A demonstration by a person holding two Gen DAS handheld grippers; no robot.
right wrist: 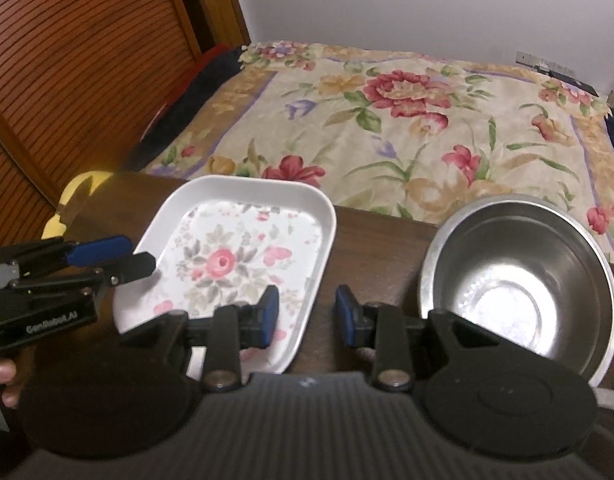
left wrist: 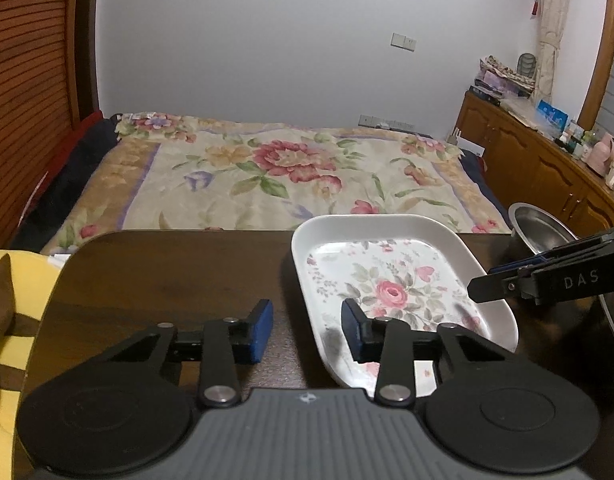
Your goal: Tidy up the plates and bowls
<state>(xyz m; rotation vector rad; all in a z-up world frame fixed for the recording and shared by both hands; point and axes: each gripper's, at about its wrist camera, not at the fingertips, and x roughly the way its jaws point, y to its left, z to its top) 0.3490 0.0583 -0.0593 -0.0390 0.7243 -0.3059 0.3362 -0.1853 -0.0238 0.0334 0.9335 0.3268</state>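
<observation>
A white rectangular plate with a pink rose print [left wrist: 391, 284] [right wrist: 235, 260] lies on the dark wooden table [left wrist: 167, 276] [right wrist: 371, 248]. A steel bowl [right wrist: 519, 284] stands right of it; its rim shows in the left wrist view [left wrist: 535, 224]. My left gripper [left wrist: 307, 328] is open, its jaws straddling the plate's left rim near the front corner; it also shows in the right wrist view [right wrist: 119, 258]. My right gripper [right wrist: 307, 314] is open, its jaws straddling the plate's right rim; it also shows in the left wrist view [left wrist: 491, 280].
A bed with a floral blanket [left wrist: 283, 172] [right wrist: 407, 120] lies just beyond the table's far edge. A slatted wooden wardrobe [right wrist: 75, 60] stands at the left. A cluttered wooden cabinet [left wrist: 539, 152] runs along the right. Yellow cloth [left wrist: 11, 320] sits off the table's left edge.
</observation>
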